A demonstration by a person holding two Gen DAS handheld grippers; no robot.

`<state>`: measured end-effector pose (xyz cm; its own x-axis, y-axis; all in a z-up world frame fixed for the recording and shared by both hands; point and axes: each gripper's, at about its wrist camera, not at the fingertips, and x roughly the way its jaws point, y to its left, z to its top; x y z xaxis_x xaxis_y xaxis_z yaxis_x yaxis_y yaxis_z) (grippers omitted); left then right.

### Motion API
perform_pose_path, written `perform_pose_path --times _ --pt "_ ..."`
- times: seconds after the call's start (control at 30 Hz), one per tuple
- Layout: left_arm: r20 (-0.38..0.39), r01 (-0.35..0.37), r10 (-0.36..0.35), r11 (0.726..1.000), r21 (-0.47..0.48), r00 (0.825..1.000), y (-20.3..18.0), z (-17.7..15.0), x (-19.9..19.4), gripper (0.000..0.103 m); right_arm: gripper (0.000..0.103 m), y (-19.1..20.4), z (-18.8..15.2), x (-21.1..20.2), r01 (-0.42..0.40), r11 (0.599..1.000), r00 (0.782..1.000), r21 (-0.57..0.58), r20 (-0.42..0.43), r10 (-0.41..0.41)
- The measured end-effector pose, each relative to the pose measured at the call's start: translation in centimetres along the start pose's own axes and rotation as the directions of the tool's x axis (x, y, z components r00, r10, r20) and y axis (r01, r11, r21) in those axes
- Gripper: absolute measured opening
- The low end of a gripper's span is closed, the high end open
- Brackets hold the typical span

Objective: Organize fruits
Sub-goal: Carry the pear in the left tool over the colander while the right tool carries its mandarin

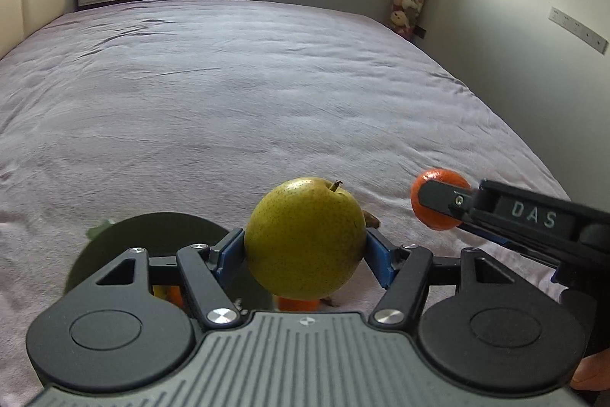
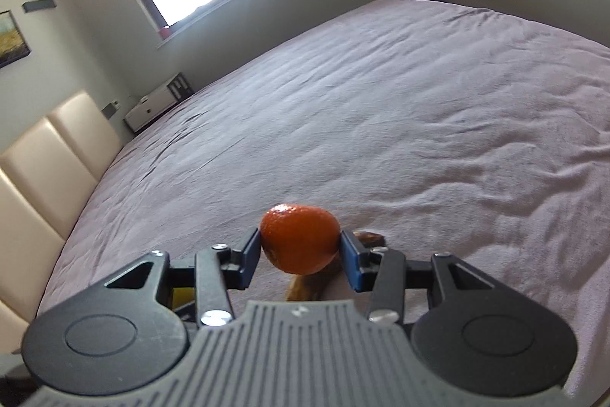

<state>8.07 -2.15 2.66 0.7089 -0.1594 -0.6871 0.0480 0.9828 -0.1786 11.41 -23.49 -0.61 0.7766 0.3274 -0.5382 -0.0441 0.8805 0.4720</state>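
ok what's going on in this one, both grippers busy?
Yes. A person holds a gripper in each hand over a bed. The left gripper is clamped on a yellow-green pear, the right gripper on a small orange; both fruits are lifted off the sheet. Below the left gripper sits a dark round plate with more orange fruit partly hidden. Neither fruit has been set down yet.

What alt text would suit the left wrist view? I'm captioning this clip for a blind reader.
The left gripper clamps a round yellow-green pear between its blue pads above a bed with a wrinkled lilac cover. At right, the right gripper holds a small orange mandarin; a dark round plate lies lower left.
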Motion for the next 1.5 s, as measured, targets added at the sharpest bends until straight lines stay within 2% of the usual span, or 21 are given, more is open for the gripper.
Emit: perform_pose_path --times 0.2,0.43,0.73,0.93,1.13,1.4,1.5 --pt "-0.001 -0.03 0.03 0.997 -0.066 1.0 3.9 0.3 -1.9 0.077 0.043 3.4 -1.1 0.5 -0.074 0.993 0.997 -0.096 -0.043 0.07" --pt "-0.032 -0.044 0.04 0.989 -0.14 0.999 7.9 -0.4 -2.5 0.077 0.043 6.8 -2.9 2.3 -0.14 0.967 0.986 -0.214 -0.124 0.115" --pt "-0.139 -0.042 0.01 0.971 -0.235 0.99 11.7 -2.3 -0.9 0.077 0.043 9.1 -5.9 5.5 -0.163 0.923 0.966 -0.348 -0.245 0.078" --pt "-0.239 -0.065 -0.005 0.956 -0.285 0.971 13.5 -3.6 0.6 0.077 0.043 9.8 -7.3 7.8 -0.163 0.899 0.955 -0.407 -0.296 0.039" --pt "-0.315 -0.029 -0.068 0.956 -0.293 0.947 13.7 -4.6 2.2 0.077 0.043 8.8 -6.8 9.2 -0.15 0.921 0.948 -0.359 -0.316 0.031" --pt "-0.407 0.025 -0.127 0.969 -0.247 0.905 12.3 -5.3 4.0 0.077 0.043 8.4 -6.6 10.0 -0.153 0.933 0.942 -0.326 -0.333 0.039" --pt "-0.421 0.023 -0.114 0.977 -0.214 0.9 11.7 -5.5 4.2 0.077 0.043 8.5 -6.6 10.1 -0.157 0.934 0.941 -0.322 -0.337 0.042"
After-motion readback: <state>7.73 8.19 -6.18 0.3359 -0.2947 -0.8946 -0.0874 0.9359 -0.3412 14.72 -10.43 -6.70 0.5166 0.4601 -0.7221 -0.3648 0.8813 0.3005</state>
